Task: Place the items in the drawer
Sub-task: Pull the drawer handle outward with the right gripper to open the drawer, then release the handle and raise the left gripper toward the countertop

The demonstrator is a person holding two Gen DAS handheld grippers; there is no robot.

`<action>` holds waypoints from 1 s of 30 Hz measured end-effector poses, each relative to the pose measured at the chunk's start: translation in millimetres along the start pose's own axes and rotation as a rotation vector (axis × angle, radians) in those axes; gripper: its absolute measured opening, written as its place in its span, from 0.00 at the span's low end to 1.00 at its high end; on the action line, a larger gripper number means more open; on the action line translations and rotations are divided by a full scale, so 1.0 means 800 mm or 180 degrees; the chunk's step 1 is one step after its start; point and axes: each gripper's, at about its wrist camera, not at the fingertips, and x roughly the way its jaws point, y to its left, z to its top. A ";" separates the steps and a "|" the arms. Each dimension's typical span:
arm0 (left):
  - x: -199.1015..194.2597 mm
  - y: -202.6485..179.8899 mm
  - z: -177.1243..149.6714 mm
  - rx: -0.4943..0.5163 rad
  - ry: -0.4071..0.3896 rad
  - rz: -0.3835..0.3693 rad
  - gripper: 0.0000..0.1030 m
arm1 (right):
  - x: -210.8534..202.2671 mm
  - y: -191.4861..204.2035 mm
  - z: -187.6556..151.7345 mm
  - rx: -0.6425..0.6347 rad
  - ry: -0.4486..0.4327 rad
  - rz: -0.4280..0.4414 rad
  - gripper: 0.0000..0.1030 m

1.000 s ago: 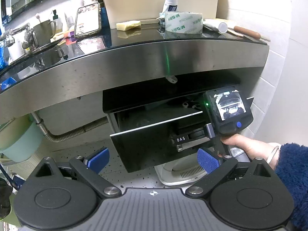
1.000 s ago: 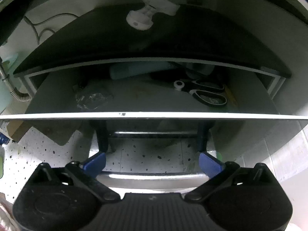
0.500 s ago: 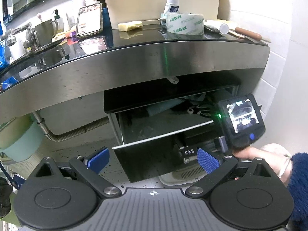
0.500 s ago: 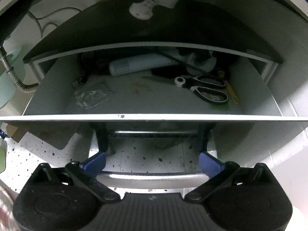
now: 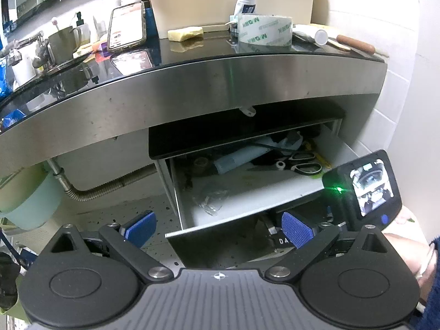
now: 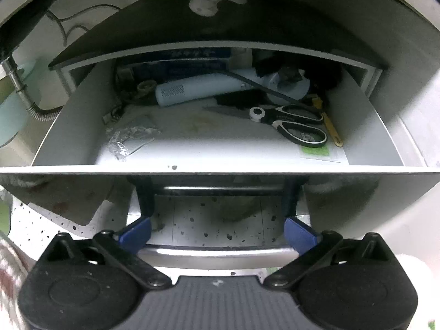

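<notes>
The white drawer (image 5: 247, 200) under the steel counter stands pulled out; in the right wrist view its front edge (image 6: 220, 169) is near. Inside lie scissors (image 6: 291, 122), a pale blue tube (image 6: 200, 89), a yellow tool (image 6: 331, 129) and a crumpled plastic bag (image 6: 126, 137). My right gripper (image 6: 217, 233) has wide-open fingers either side of the drawer's metal handle bar (image 6: 217, 253); its body shows in the left wrist view (image 5: 365, 189). My left gripper (image 5: 217, 227) is open and empty, in front of the drawer. A tape roll (image 5: 261, 29) and a phone (image 5: 126, 26) sit on the counter.
A cream tub (image 5: 228, 0), a white bottle (image 5: 246, 0), a yellow sponge (image 5: 185, 33), a metal cup (image 5: 62, 45) and a wooden-handled tool (image 5: 354, 44) are on the black counter. A flexible hose (image 5: 110, 187) runs below. A tiled wall (image 5: 398, 88) is at the right.
The drawer has slid out toward me with the right gripper at its handle, showing more of its contents. The left gripper has stayed open and nearly still.
</notes>
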 end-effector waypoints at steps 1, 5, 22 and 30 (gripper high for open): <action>0.000 0.001 0.001 -0.0022 -0.0001 -0.0003 0.96 | 0.001 0.000 0.001 0.0000 0.0006 0.0000 1.00; -0.001 0.006 0.004 -0.0078 0.0004 -0.0028 0.96 | 0.004 0.000 0.004 0.0001 0.0034 0.0002 1.00; -0.005 0.016 0.015 -0.0198 -0.0038 -0.0127 0.96 | 0.023 0.001 0.026 -0.0001 0.0136 0.0025 1.00; 0.001 0.034 0.029 -0.0491 -0.0022 -0.0264 0.96 | 0.037 0.003 0.034 -0.0019 0.0074 0.0039 1.00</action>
